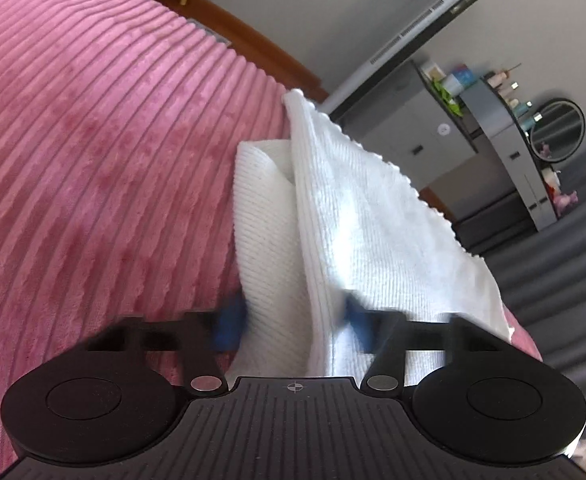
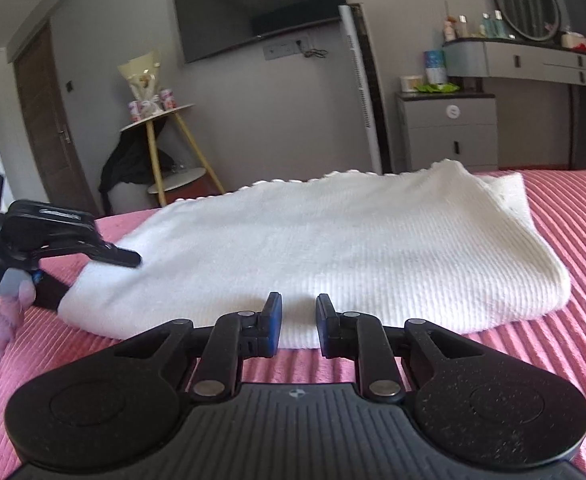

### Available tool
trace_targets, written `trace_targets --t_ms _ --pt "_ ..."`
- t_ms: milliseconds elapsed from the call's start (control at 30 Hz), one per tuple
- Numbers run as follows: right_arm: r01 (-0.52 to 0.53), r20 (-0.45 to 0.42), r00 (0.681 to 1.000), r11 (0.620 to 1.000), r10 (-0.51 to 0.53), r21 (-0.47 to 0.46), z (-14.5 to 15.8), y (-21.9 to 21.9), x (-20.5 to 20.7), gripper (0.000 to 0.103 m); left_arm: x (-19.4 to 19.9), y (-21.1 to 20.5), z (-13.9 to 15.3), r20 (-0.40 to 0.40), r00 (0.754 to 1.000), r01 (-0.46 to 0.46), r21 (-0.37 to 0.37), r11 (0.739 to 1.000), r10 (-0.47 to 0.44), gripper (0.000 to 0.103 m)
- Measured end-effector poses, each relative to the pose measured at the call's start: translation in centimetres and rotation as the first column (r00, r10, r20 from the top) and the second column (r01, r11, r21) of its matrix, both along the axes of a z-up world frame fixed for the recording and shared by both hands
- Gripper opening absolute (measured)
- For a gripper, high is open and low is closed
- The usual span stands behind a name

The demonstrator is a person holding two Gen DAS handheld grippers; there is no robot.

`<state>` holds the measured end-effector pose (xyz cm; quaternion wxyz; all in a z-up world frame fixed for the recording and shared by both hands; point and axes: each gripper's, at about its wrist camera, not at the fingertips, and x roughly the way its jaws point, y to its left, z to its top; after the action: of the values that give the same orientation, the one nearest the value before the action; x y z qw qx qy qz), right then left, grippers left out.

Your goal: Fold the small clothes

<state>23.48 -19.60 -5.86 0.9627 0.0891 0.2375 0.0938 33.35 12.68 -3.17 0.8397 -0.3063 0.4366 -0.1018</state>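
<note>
A white ribbed knit garment [image 2: 333,248] lies folded on the pink bed cover [image 2: 565,216]. In the left wrist view the garment [image 1: 357,216] is close up, with a fold standing between the two blue-padded fingers of my left gripper [image 1: 293,324]; the jaws are wide apart around the cloth and blurred. My left gripper also shows in the right wrist view [image 2: 105,256] at the garment's left end. My right gripper [image 2: 298,316] is open with a narrow gap, just in front of the garment's near edge, holding nothing.
The pink ribbed cover [image 1: 93,160] spreads to the left. Beyond the bed stand a grey dresser [image 2: 447,132], a vanity with a round mirror [image 2: 527,4], a wall TV [image 2: 257,8] and a small round side table [image 2: 161,120].
</note>
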Motion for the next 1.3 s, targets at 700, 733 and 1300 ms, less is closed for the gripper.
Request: trace_targets --t_ms 700,733,1300 --pt "0.049 0.012 0.999 0.997 -0.049 0.055 0.2 -2.3 0.8 0.012 0.3 -0.5 2.3 0.015 0.997 -0.079 -0.042 0.996 0.079 0.024" --pt "0.06 0.009 0.998 0.996 -0.06 0.065 0.2 -2.6 0.8 0.012 0.3 -0.8 3.1 0.034 0.997 -0.072 -0.031 0.997 0.073 0.024" --pt "0.233 -0.023 0.971 0.931 -0.236 0.282 0.0 -10.9 0.8 0.013 1.2 -25.0 10.3 0.222 0.898 0.297 0.329 0.896 -0.379 0.023"
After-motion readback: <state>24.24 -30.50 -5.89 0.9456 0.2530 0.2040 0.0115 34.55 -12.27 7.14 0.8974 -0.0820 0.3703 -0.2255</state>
